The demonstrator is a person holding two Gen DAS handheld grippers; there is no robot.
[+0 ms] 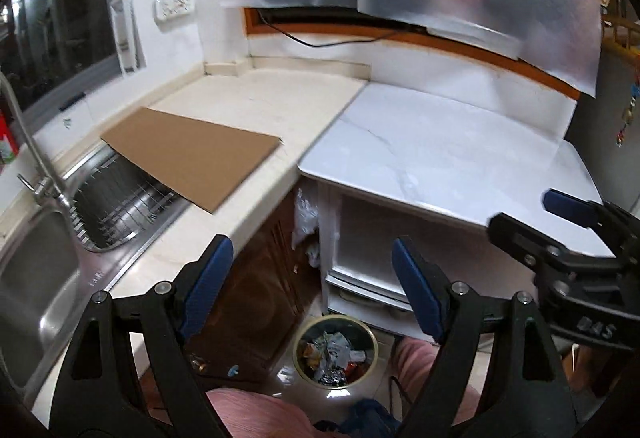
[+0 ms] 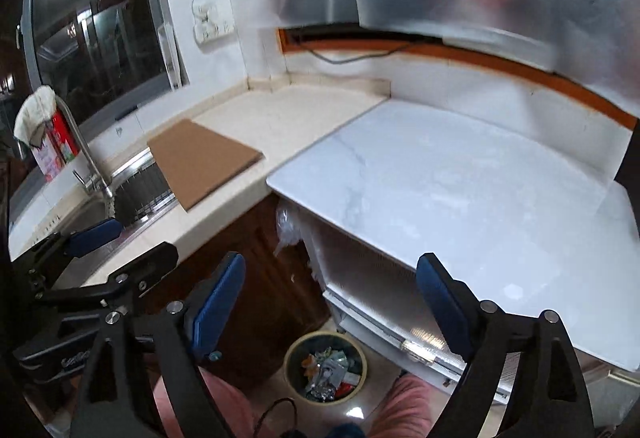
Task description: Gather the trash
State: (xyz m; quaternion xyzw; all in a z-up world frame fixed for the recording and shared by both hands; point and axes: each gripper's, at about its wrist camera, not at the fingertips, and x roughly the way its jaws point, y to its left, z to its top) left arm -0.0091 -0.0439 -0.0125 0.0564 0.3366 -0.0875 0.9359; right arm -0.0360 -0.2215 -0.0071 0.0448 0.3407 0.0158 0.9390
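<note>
A round trash bin (image 1: 335,351) with a yellow rim stands on the floor below the counter corner, holding crumpled wrappers; it also shows in the right wrist view (image 2: 325,368). My left gripper (image 1: 312,278) is open and empty, held high above the bin. My right gripper (image 2: 330,292) is open and empty, also above the bin. Each gripper appears in the other's view: the right gripper (image 1: 524,214) at the right edge, the left gripper (image 2: 136,242) at the left edge.
A brown cardboard sheet (image 1: 192,156) lies on the beige counter, overhanging the steel sink (image 1: 36,278) and its dish rack. A white marble-look table (image 2: 460,194) stands to the right. Dark wooden cabinet doors (image 1: 256,302) are beside the bin. My pink-clad legs are below.
</note>
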